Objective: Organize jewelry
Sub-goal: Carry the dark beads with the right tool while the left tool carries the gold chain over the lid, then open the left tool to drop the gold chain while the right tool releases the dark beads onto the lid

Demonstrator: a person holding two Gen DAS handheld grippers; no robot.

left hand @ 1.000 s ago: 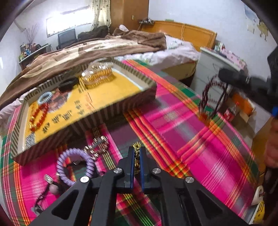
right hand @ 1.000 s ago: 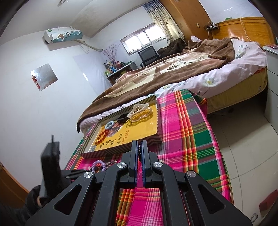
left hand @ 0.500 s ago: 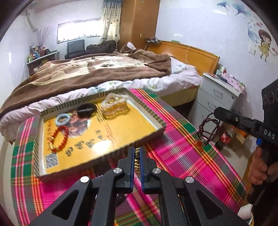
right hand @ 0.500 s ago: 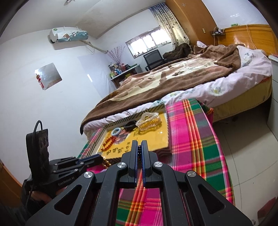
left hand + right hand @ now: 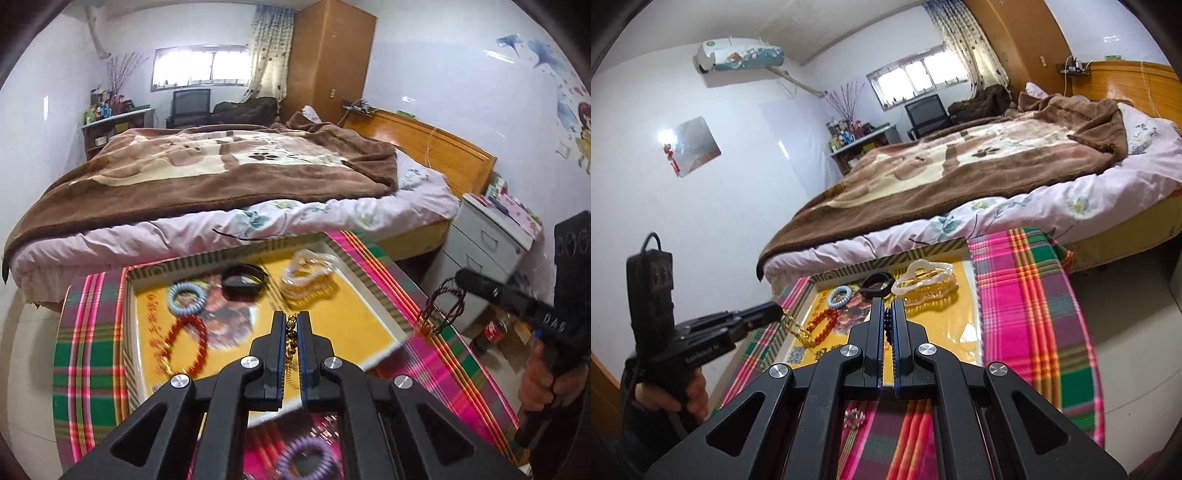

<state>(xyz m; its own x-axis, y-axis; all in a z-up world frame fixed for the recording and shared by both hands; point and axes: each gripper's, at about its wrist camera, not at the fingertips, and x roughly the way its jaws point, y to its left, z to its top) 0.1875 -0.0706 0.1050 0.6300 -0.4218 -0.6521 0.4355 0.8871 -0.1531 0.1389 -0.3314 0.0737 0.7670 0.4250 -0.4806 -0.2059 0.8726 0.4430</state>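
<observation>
A gold chain hangs pinched above the yellow tray. A dark bead strand dangles beside the tray. Inside lie a red bracelet and clear hair clip.

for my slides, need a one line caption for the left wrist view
Left gripper shut on a gold chain above the yellow tray, right gripper carrying dark beads alongside.
</observation>
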